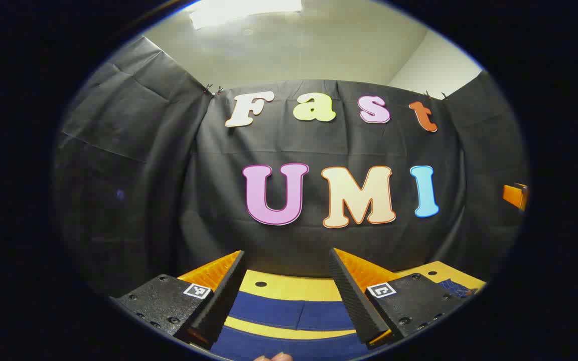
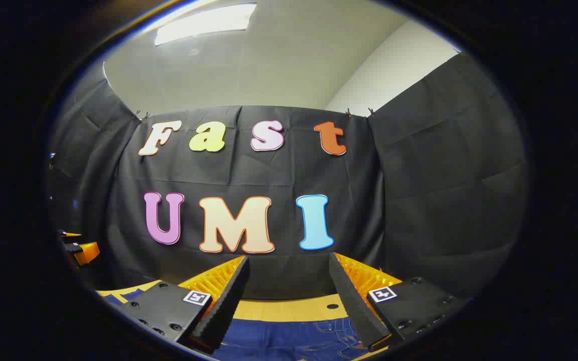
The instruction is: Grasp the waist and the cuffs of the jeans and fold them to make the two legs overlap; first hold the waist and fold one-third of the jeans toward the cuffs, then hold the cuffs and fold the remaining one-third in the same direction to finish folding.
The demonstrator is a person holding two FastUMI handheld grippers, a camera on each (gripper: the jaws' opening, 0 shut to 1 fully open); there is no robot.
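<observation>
Jeans [image 2: 289,338] lie flat on the yellow table [image 1: 289,288] at lower centre: soft, heavy denim, likely to sag. Left gripper [image 1: 286,296] and right gripper [image 2: 286,301] hover above with jaws spread, empty. Best held at the thick waist seam.

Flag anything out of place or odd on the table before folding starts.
Nothing stands out. The jeans lie flat on the yellow table, legs apart with a strip of table between them. Both the left gripper and right gripper hover open above them.
</observation>
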